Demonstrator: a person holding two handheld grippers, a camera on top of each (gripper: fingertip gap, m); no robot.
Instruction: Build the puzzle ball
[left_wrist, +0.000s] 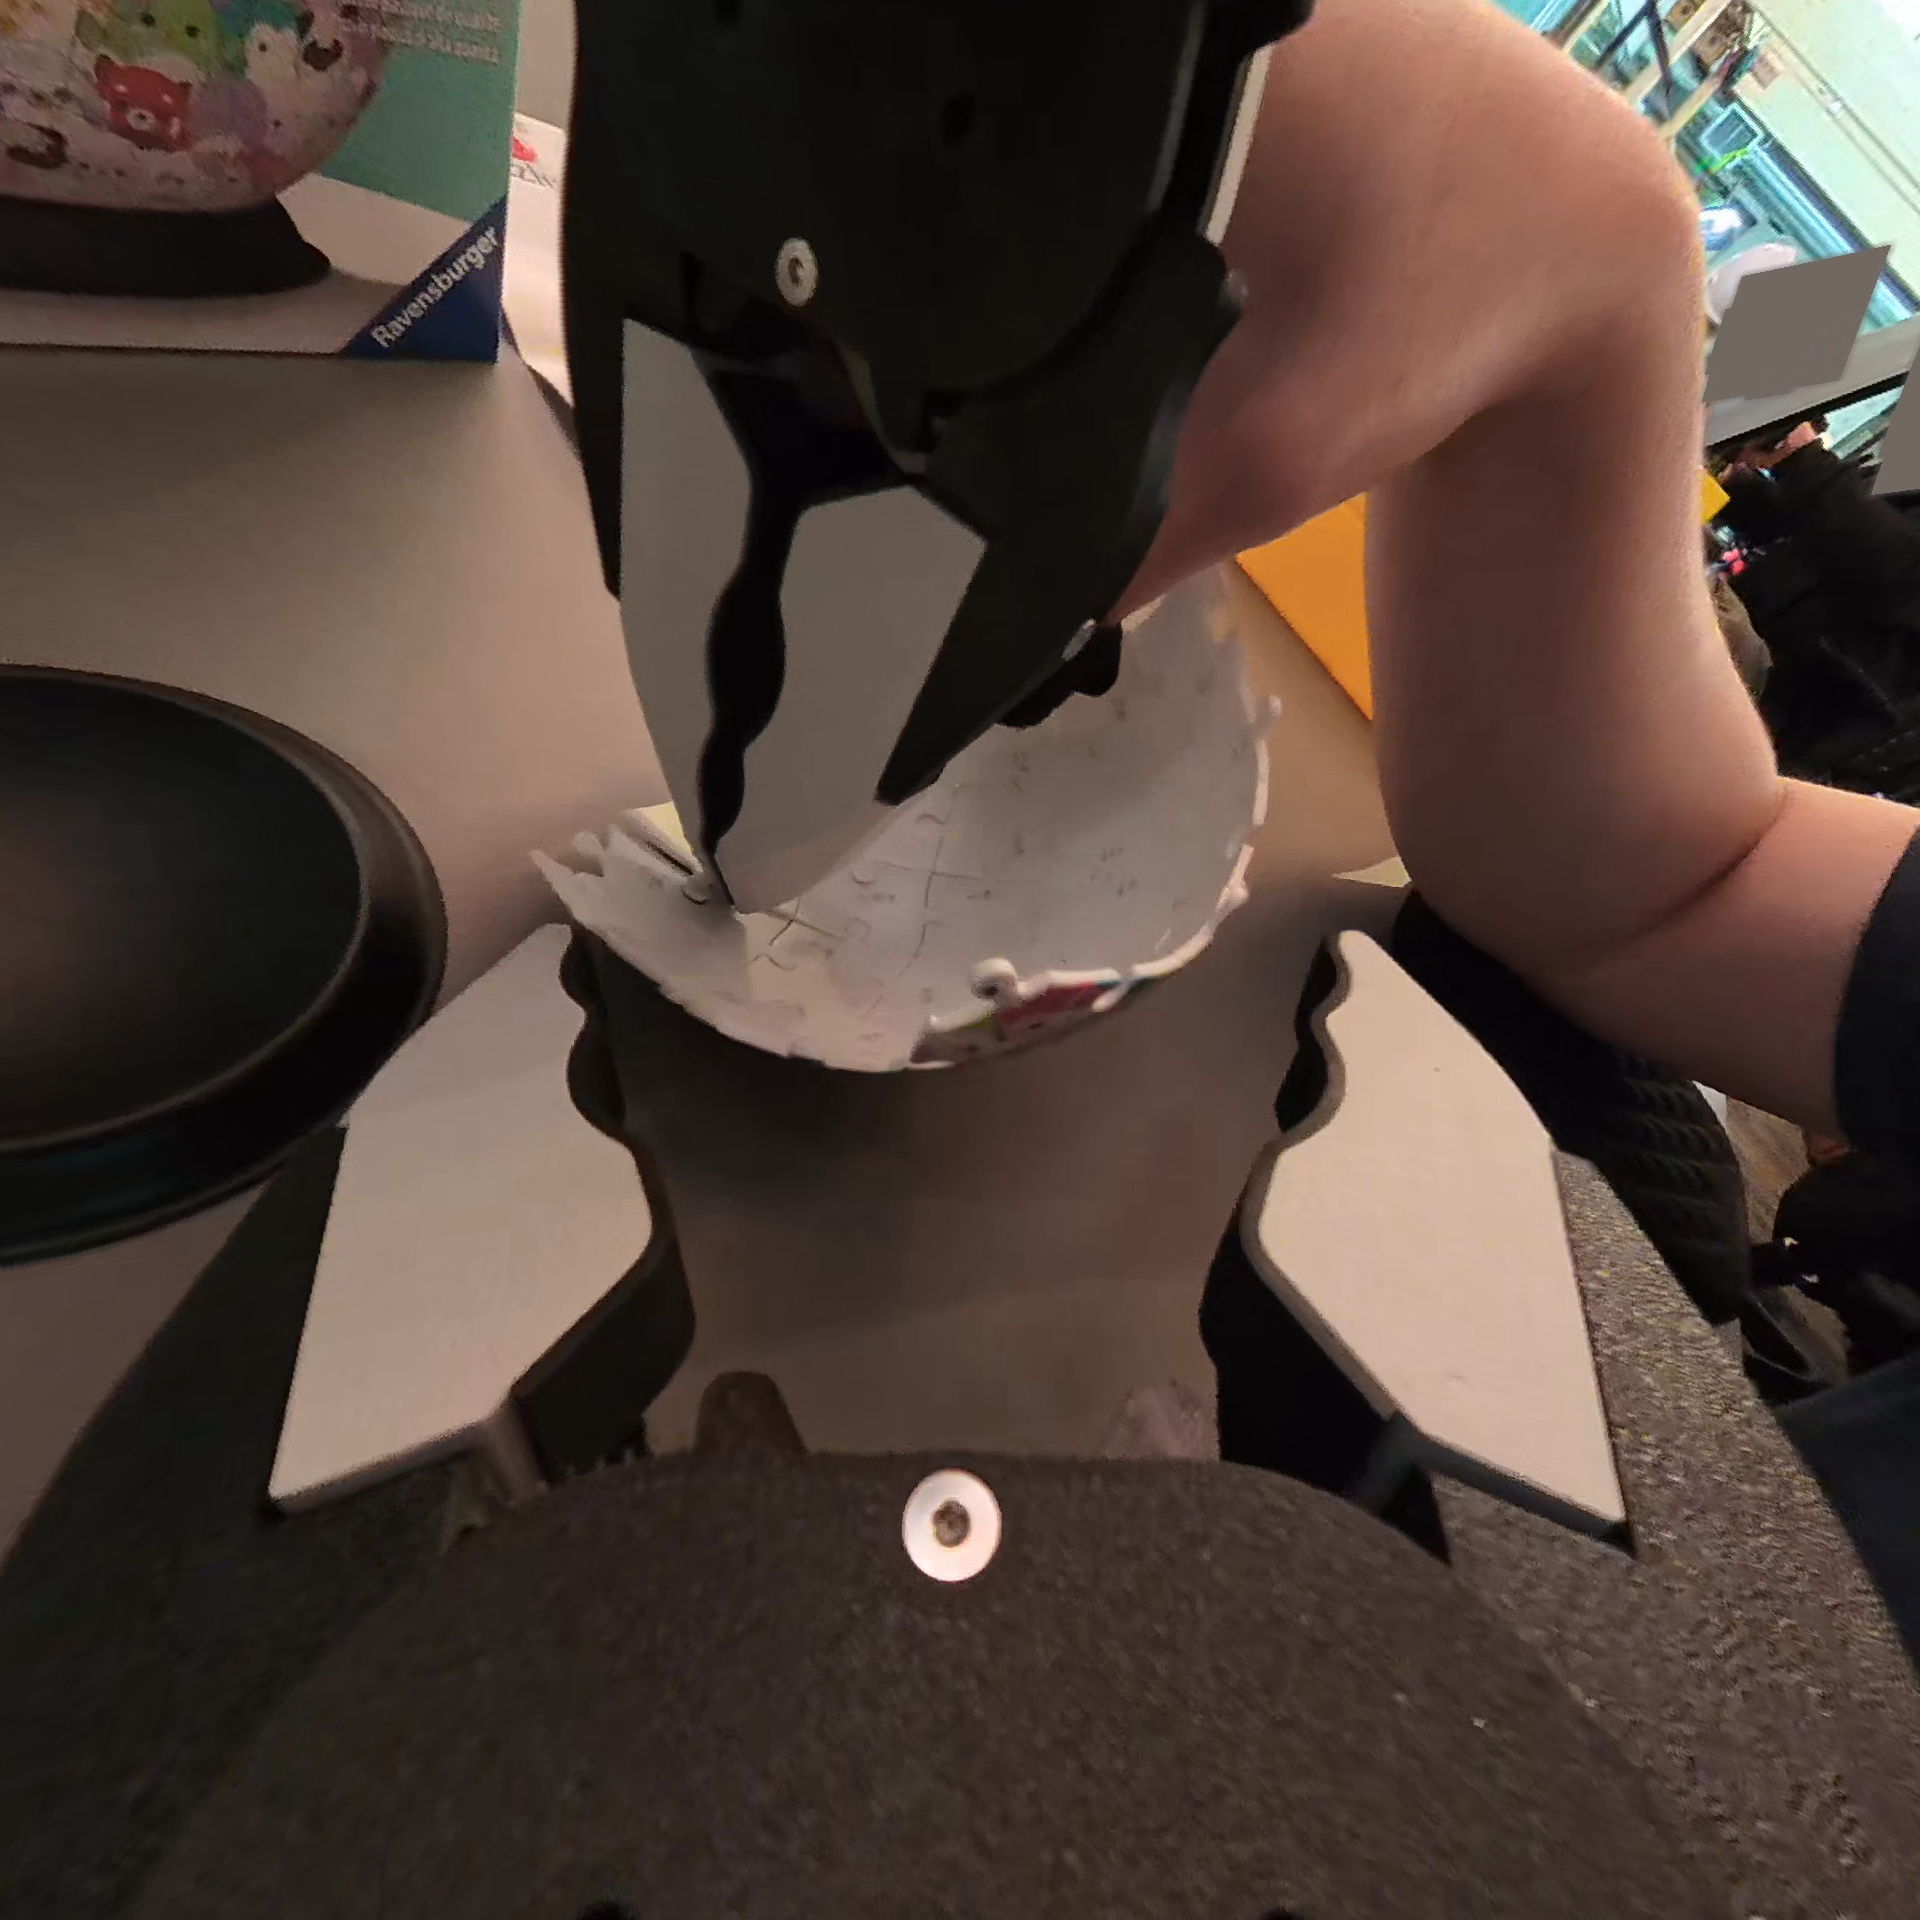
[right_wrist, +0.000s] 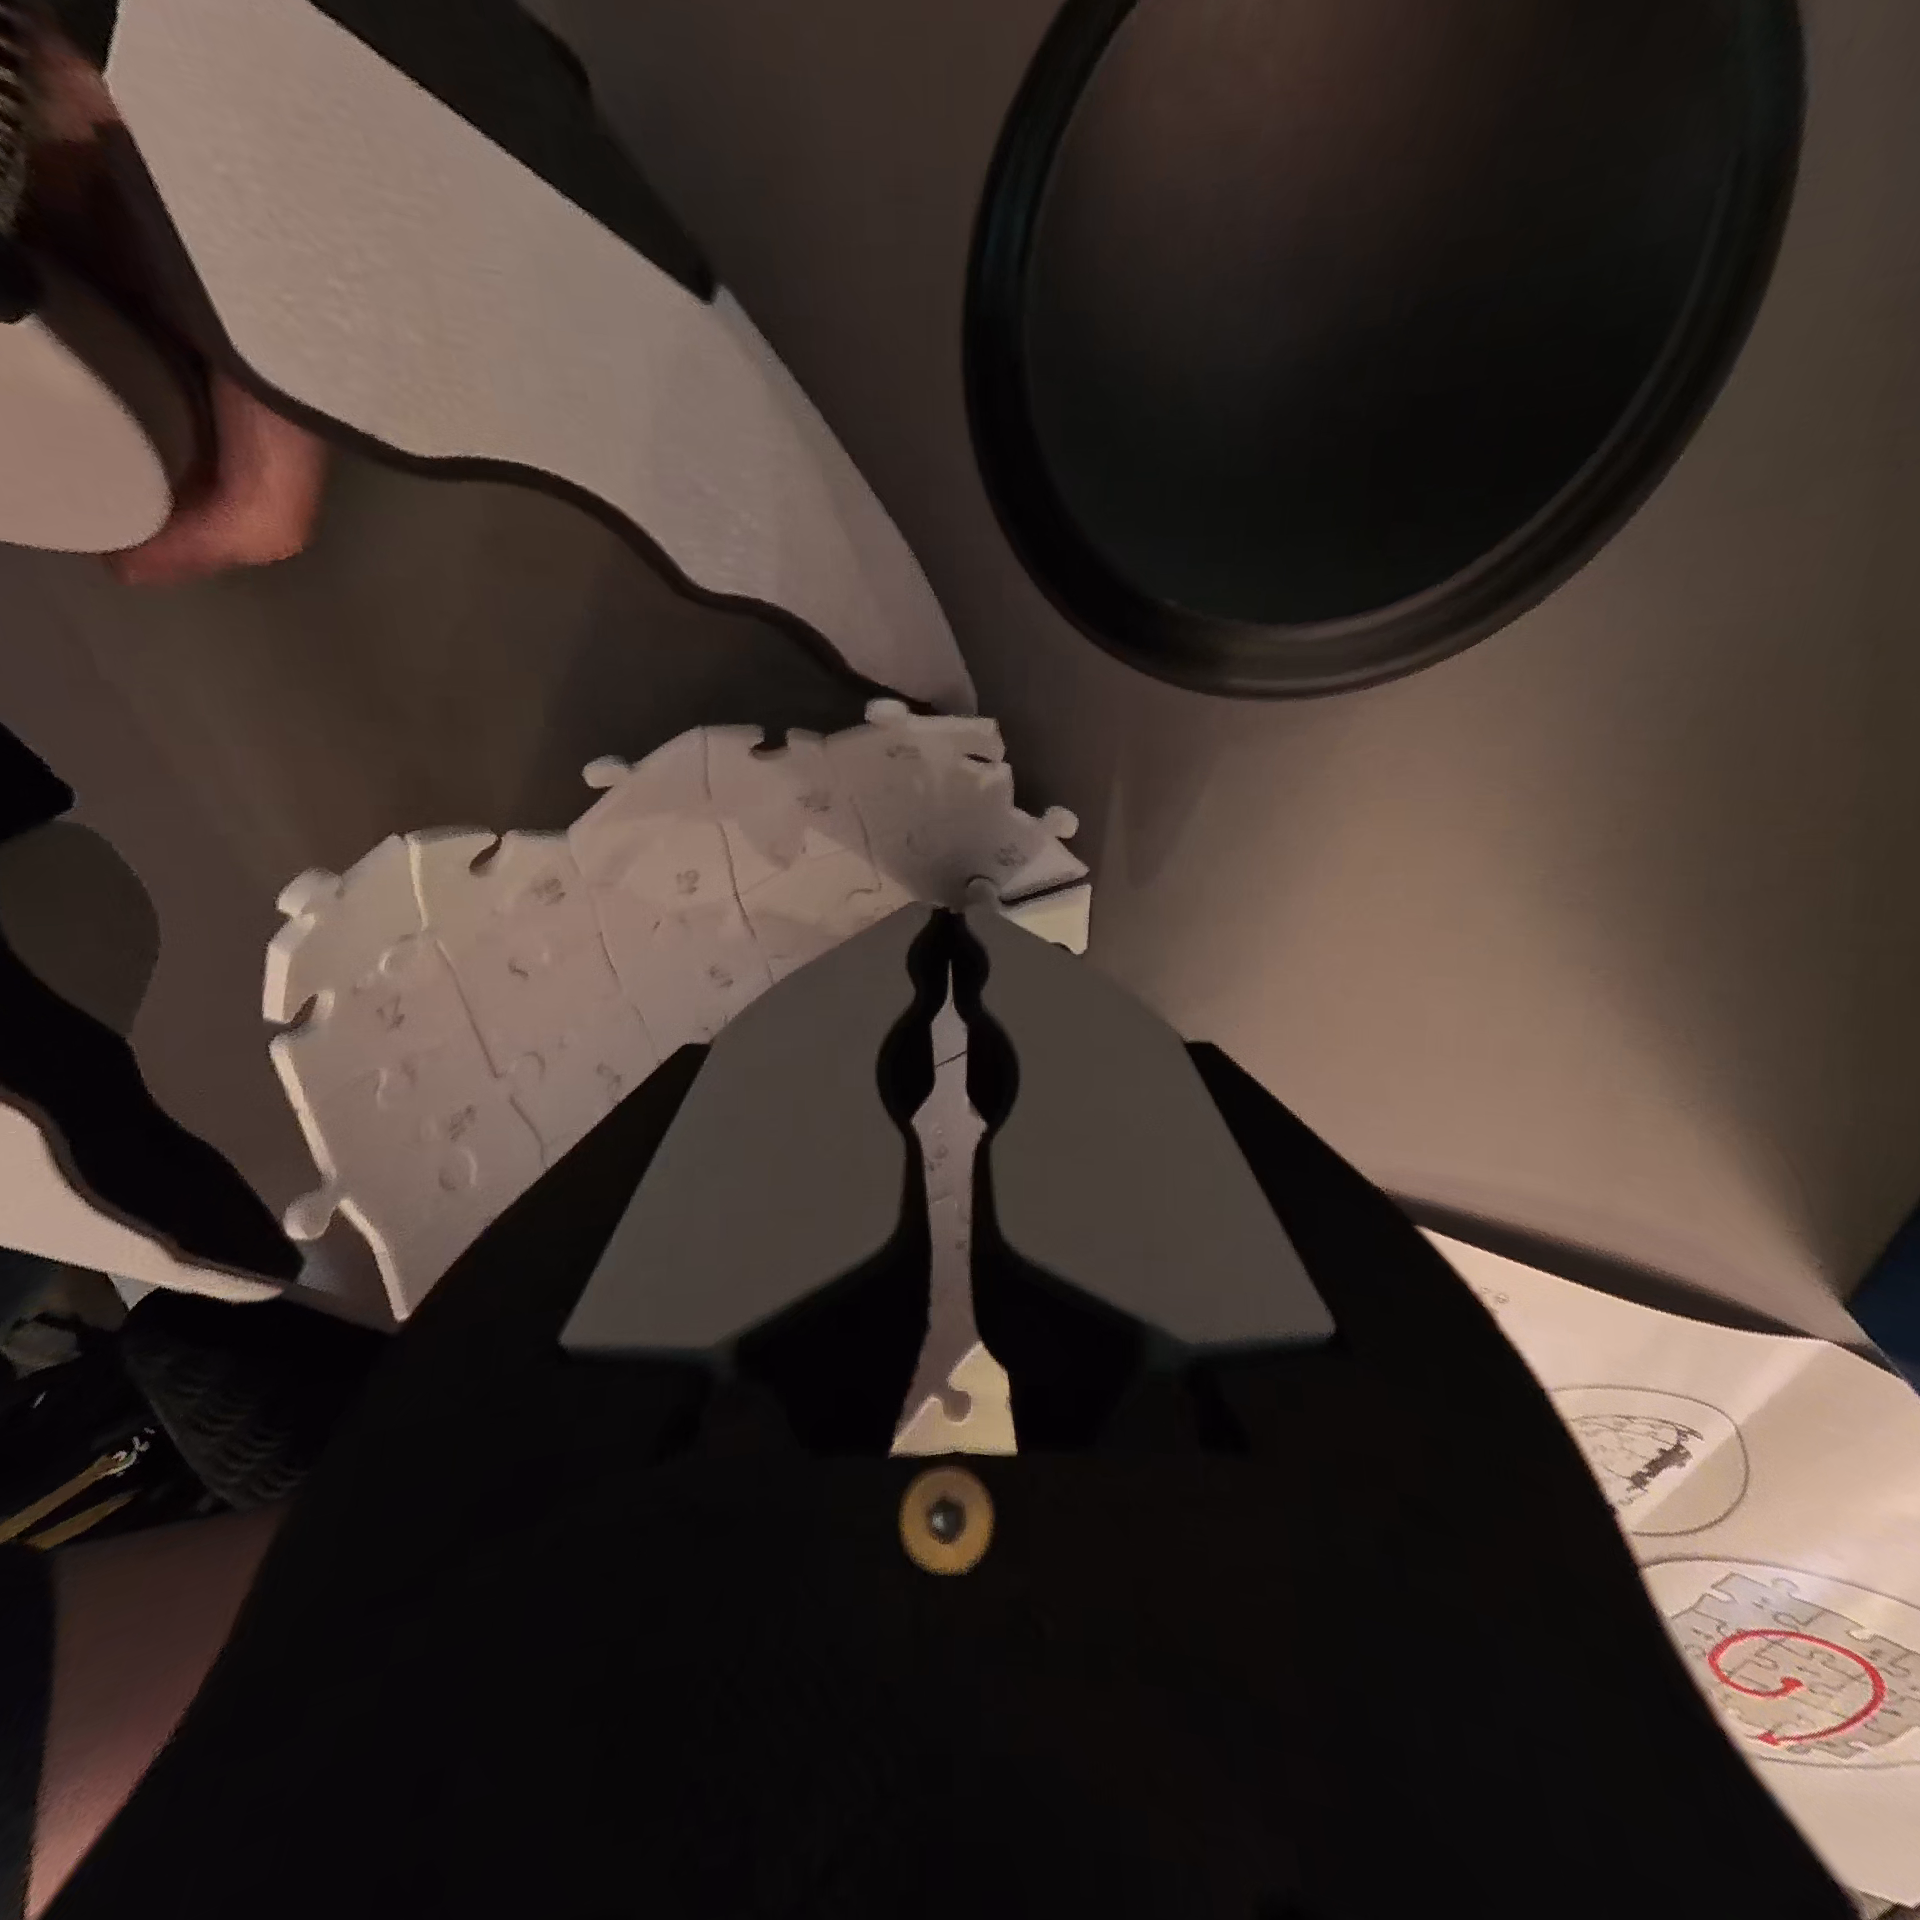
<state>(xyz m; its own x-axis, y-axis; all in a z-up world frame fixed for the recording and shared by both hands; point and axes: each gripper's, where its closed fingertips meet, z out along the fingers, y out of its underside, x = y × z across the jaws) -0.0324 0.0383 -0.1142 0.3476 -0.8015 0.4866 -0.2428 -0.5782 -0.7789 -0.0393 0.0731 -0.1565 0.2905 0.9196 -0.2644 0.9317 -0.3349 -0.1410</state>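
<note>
A partly built puzzle ball shell (left_wrist: 1039, 883), white inside and coloured outside, sits between the wide-spread fingers of my left gripper (left_wrist: 956, 956), whose tips touch its opposite rims and hold it above the table. In the right wrist view the shell (right_wrist: 520, 987) shows its numbered white inside. My right gripper (right_wrist: 951, 914) is shut, its tips pinching a white puzzle piece (right_wrist: 1039, 873) at the shell's rim. In the left wrist view the right gripper (left_wrist: 719, 891) comes down from above onto that piece (left_wrist: 634, 847).
A round black stand (left_wrist: 156, 935) lies on the table to the left of the shell; it also shows in the right wrist view (right_wrist: 1382, 343). The puzzle box (left_wrist: 260, 156) stands at the back left. An instruction sheet (right_wrist: 1714, 1558) lies nearby. A person's arm (left_wrist: 1507, 520) reaches in.
</note>
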